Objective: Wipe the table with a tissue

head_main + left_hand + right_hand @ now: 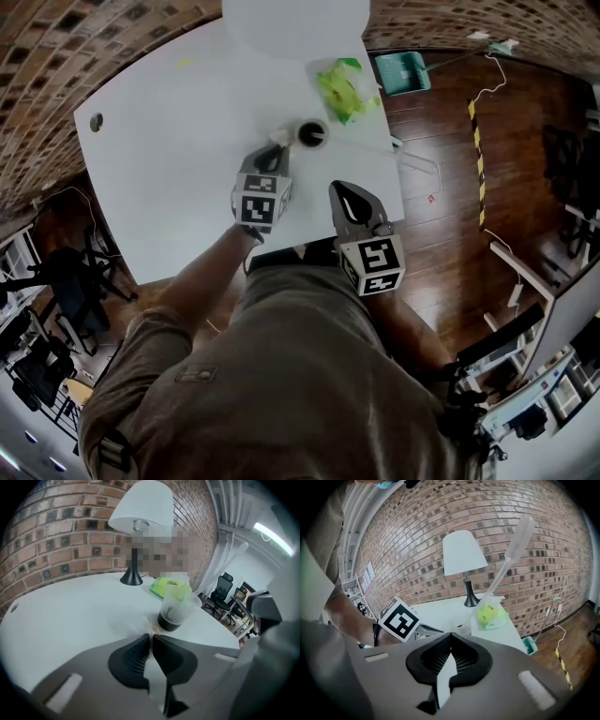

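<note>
Right gripper (344, 190) hung clenched, empty, lower centre. Left gripper (275, 146) pinched tissue (279, 137) beside cup (311, 133), upper centre: wiping apparently underway; next, sweep it across table (169, 141).

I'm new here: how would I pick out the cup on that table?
Start at the white table by the brick wall, then find the white-shaded lamp at its far side. Just nearer than the green packet stands the cup, beside a crumpled tissue: the only see-through thing there, with dark liquid in its bottom.
</note>
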The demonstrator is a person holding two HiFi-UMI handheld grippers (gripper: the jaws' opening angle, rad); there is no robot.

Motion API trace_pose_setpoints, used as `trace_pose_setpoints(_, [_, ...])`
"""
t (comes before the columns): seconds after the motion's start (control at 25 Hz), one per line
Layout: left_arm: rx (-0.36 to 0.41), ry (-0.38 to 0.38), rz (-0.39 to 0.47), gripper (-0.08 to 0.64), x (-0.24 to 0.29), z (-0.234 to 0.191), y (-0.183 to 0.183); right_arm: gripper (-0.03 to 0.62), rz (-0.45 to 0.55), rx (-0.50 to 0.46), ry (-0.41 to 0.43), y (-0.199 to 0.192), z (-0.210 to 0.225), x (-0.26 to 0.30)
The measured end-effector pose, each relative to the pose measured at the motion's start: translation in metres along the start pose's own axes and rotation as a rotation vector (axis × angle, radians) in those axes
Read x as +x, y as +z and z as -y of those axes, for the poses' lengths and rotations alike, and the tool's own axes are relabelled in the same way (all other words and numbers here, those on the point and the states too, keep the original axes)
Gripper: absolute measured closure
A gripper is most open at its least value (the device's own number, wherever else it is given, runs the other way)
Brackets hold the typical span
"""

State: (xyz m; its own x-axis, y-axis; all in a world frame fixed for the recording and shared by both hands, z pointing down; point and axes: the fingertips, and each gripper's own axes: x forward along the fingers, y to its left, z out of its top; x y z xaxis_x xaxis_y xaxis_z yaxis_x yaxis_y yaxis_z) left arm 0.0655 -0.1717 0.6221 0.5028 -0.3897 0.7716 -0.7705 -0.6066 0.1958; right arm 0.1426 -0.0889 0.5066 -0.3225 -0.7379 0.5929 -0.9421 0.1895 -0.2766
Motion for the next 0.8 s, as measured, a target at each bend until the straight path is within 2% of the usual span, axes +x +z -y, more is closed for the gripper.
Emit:
trace_pose_setpoints(0.24, [-0.037,0.037,-0.006,0.535,-0.016,-0.019,-0.014,0.58,-0.012,-0.034,0.049,0.002,-0.014,0.009])
trace_pose_setpoints(0.44, [-0.104,0.082,-0.032,0.535,-0.036,-0.043,-0.037,0.58,-0.026,-0.066,0.097,0.003,-0.033,0.019])
trace_pose_setpoints(0.6, [-0.149,0.153,0.017,0.535,-0.056,-0.075,-0.047,0.58,-0.038,-0.095,0.15,0.003,-0.053,0.028])
trace_pose_setpoints(0.8, [-0.21,0.243,0.025,0.535,-0.088,-0.114,-0.068,0.58,-0.044,-0.118,0.202,0.003,-0.08,0.037])
